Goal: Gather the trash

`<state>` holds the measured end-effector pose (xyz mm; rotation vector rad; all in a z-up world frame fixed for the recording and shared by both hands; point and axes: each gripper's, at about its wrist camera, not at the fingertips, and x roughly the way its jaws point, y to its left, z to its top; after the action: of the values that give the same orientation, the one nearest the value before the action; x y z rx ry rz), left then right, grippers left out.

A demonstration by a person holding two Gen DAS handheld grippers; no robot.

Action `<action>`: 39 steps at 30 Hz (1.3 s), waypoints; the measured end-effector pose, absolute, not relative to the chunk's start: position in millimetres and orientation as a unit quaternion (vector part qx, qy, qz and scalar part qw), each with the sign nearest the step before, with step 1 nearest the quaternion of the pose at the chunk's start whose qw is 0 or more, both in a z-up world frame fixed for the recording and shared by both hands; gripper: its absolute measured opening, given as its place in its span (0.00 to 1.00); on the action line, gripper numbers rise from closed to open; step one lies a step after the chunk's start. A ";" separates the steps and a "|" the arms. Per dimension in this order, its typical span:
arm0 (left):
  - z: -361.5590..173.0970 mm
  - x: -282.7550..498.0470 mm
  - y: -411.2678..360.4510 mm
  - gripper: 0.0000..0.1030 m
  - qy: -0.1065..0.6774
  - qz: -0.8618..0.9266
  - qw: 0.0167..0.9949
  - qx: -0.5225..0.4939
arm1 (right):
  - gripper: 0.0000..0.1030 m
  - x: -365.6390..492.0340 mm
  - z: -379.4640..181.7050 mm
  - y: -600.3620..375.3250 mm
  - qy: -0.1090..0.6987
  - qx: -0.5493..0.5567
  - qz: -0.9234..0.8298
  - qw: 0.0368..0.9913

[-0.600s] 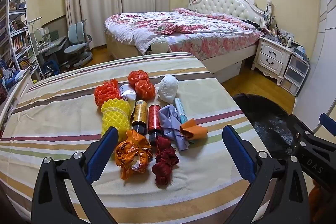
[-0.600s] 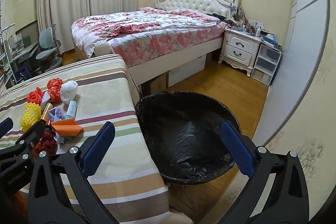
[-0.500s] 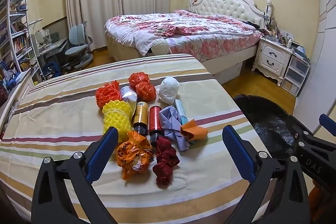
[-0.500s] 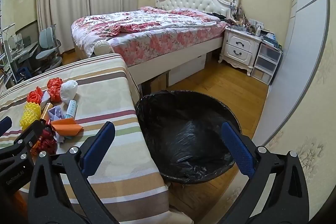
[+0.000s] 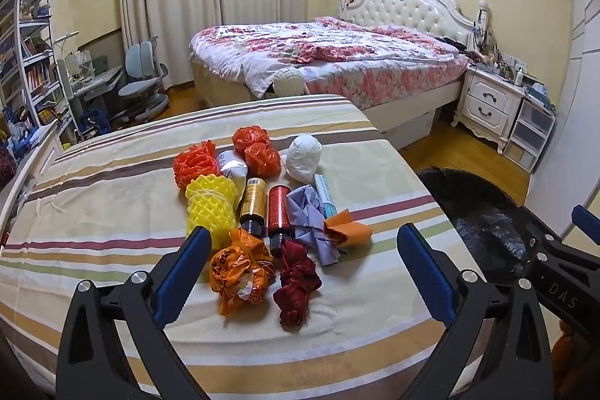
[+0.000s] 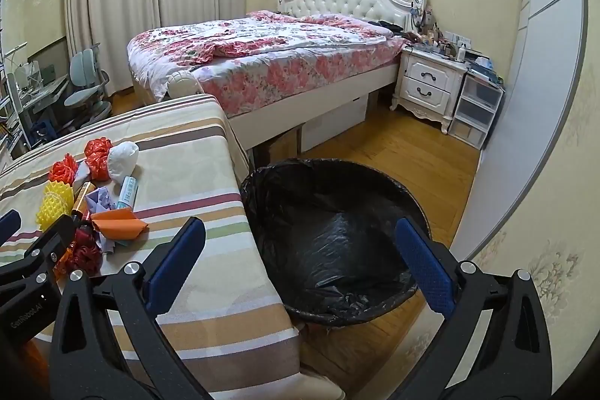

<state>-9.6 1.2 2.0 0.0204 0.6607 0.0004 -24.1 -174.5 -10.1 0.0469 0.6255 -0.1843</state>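
Observation:
A pile of trash lies on the striped table (image 5: 93, 212): an orange plastic bag (image 5: 240, 272), a dark red bag (image 5: 296, 283), yellow foam nets (image 5: 212, 205), gold (image 5: 255, 205) and red (image 5: 278, 208) bottles, purple cloth (image 5: 311, 220), orange paper (image 5: 347, 229), a white wad (image 5: 304, 158). My left gripper (image 5: 303, 265) is open above the near bags, holding nothing. My right gripper (image 6: 300, 261) is open and empty over the edge of the black-lined bin (image 6: 337, 235), which stands right of the table. The pile also shows in the right wrist view (image 6: 116, 223).
A bed with a floral cover (image 5: 330, 59) stands behind the table. A white nightstand (image 6: 427, 85) and plastic drawers (image 6: 476, 111) are at the far right. Desk chairs (image 5: 142, 77) and bookshelves (image 5: 26, 62) are at the left. Wooden floor surrounds the bin.
The left gripper has shifted slightly left and back; the pile sits a little further right in its view. The right gripper has barely moved. Both stay open.

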 end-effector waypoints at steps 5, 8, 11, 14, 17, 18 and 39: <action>-1.2 -10.2 1.4 0.94 0.329 0.000 0.944 0.011 | 0.96 -24.2 -10.2 -174.9 0.308 0.024 -0.091 0.947; -2.9 -11.5 1.8 0.94 0.329 0.001 0.944 0.011 | 0.96 -24.0 -10.4 -174.9 0.308 0.024 -0.090 0.947; -4.8 -13.1 2.1 0.94 0.330 0.000 0.944 0.012 | 0.96 -23.9 -10.5 -175.1 0.308 0.025 -0.090 0.947; -3.5 -9.7 -0.8 0.94 0.329 0.001 0.944 0.012 | 0.96 -23.9 -10.8 -175.3 0.308 0.024 -0.090 0.947; -2.7 -9.4 -0.6 0.94 0.330 0.000 0.944 0.011 | 0.96 -23.9 -11.0 -175.4 0.309 0.025 -0.090 0.946; -3.2 -9.7 -0.5 0.94 0.330 0.000 0.944 0.010 | 0.96 -23.8 -11.2 -175.3 0.309 0.025 -0.091 0.946; -7.5 -10.6 -2.5 0.94 0.330 -0.001 0.944 0.013 | 0.96 -24.2 -12.8 -177.1 0.311 0.025 -0.090 0.946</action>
<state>-10.6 -2.5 -7.5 0.0272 0.6726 -0.0026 -24.2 -177.1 -12.8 0.0519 0.6330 -0.1842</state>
